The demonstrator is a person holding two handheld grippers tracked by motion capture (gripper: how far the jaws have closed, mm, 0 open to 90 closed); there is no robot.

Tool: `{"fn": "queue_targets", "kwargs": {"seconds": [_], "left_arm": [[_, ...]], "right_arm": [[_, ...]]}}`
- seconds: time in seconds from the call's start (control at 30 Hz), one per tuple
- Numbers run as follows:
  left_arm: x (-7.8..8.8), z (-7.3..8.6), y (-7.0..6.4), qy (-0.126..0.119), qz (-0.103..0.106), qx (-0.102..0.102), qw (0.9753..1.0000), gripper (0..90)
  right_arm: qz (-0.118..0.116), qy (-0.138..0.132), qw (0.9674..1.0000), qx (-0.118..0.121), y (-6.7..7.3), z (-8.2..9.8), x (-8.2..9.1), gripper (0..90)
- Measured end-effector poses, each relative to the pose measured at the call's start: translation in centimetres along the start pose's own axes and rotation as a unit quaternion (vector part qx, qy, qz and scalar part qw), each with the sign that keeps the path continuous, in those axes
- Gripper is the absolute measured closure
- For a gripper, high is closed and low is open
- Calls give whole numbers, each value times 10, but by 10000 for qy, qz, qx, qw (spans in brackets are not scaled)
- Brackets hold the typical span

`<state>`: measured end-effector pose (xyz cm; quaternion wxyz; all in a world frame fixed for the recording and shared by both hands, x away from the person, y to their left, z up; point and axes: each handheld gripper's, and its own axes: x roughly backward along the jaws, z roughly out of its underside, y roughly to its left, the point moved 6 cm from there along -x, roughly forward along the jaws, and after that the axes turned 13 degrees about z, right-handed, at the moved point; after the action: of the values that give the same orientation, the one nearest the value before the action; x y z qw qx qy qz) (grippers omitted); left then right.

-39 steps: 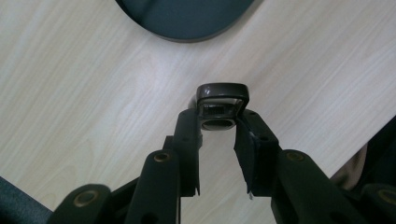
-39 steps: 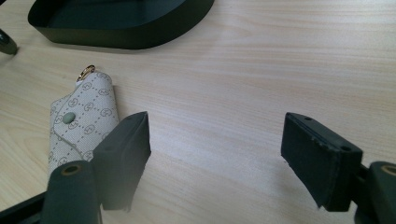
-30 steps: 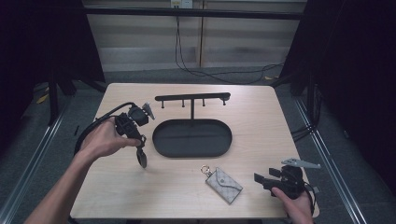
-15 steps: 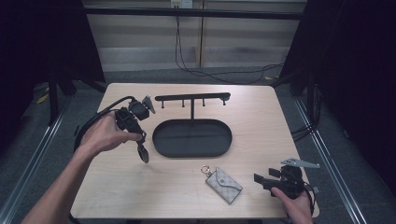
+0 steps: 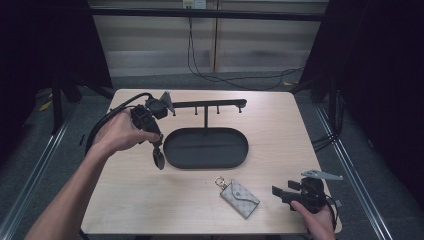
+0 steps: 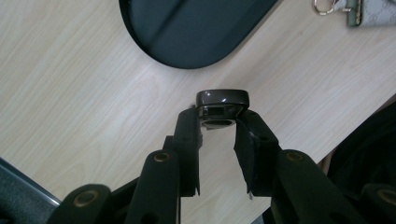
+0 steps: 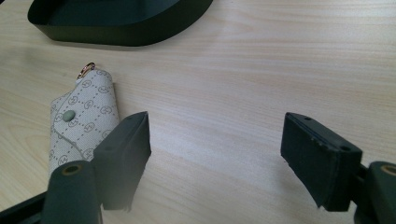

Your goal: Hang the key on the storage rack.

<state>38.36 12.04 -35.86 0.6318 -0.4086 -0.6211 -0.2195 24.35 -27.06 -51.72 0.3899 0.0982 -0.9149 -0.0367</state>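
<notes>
My left gripper (image 5: 156, 148) hangs above the table's left half, jaws pointing down, shut on a dark glossy key fob (image 5: 159, 160). The left gripper view shows the fob (image 6: 222, 99) pinched between my two fingertips (image 6: 219, 123), above bare wood near the black oval tray (image 6: 187, 28). My right gripper (image 5: 279, 192) rests low at the front right corner, open. In the right gripper view, its jaws (image 7: 217, 135) stand wide apart over bare wood, with a patterned grey key pouch (image 7: 77, 126) just to their left.
The black oval tray (image 5: 240, 150) sits mid-table, with a black hook rail (image 5: 210, 104) standing on a post behind it. The key pouch (image 5: 240, 198) with its small ring lies in front of the tray. Cables run on the floor beyond the table.
My left gripper has lifted with the fob and drifted slightly toward the tray. The right gripper has stayed put.
</notes>
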Motion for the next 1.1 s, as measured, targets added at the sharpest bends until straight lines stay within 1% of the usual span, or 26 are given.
{"fn": "queue_targets", "kwargs": {"seconds": [0.03, 0.1, 0.2, 0.23, 0.3, 0.37, 0.43, 0.5, 0.57, 0.6, 0.63, 0.7, 0.77, 0.8, 0.83, 0.9, 0.93, 1.0, 1.03, 1.1], "left_arm": [[0, -5, 0, -10, -7, 86, 10000, 709], [1, -10, 1, -28, 1, 158, 9999, 709], [0, -17, 2, -16, 32, 176, 9998, 709], [0, -19, 3, -36, 33, 216, 9998, 709], [0, -24, 4, 4, 52, 238, 9997, 709], [0, -28, 7, 62, 32, 288, 9996, 709], [0, -32, 9, 36, 63, 379, 9993, 709], [0, -36, 13, 39, 50, 432, 9990, 709], [1, -40, 15, 9, 78, 463, 9989, 709], [1, -41, 16, -12, 132, 460, 9989, 709], [1, -41, 16, -12, 132, 460, 9989, 709], [-1, -46, 20, -48, 120, 522, 9986, 709], [0, -49, 23, -85, 178, 573, 9982, 709], [1, -50, 25, -98, 187, 561, 9982, 709], [1, -51, 26, -78, 181, 626, 9978, 709], [1, -54, 30, -70, 134, 656, 9977, 710], [1, -54, 30, -70, 134, 656, 9977, 709], [1, -57, 35, -44, 138, 729, 9972, 709], [0, -58, 35, -30, 177, 755, 9970, 709], [-1, -62, 37, -86, 181, 807, 9965, 709]], "right_arm": [[-9, -1, 10000, 0, 0, 0, 0, 240], [-20, -15, 10000, 13, 0, 0, 0, 240], [-27, 0, 10000, 4, 0, 0, 0, 241], [-29, 6, 10000, 6, 0, 0, 0, 240], [-33, 7, 10000, 6, 0, 0, 0, 241], [-28, -1, 10000, 2, 0, 0, 0, 241], [-28, 2, 10000, 4, 0, 0, 0, 241], [-38, 6, 10000, 6, 0, 0, 0, 241], [-33, 20, 10000, 15, 1, 0, -1, 242], [-41, 18, 10000, 18, 1, 0, -1, 241], [-46, 15, 10000, 28, 1, 0, 0, 241], [-61, 9, 10000, 23, 1, 0, -1, 241], [-57, 25, 10000, 18, 1, 0, -1, 241], [-65, 31, 10000, 41, 1, 0, -1, 242], [-64, 28, 10000, 46, 2, 0, -1, 242], [-74, 15, 10000, 47, 2, 0, -1, 242], [-74, 15, 10000, 47, 2, 0, -1, 242], [-68, 17, 10000, 11, 1, 0, 0, 242], [-77, 23, 10000, 13, 1, 0, 0, 243], [-82, 43, 10000, 33, 2, 0, -1, 243]]}}
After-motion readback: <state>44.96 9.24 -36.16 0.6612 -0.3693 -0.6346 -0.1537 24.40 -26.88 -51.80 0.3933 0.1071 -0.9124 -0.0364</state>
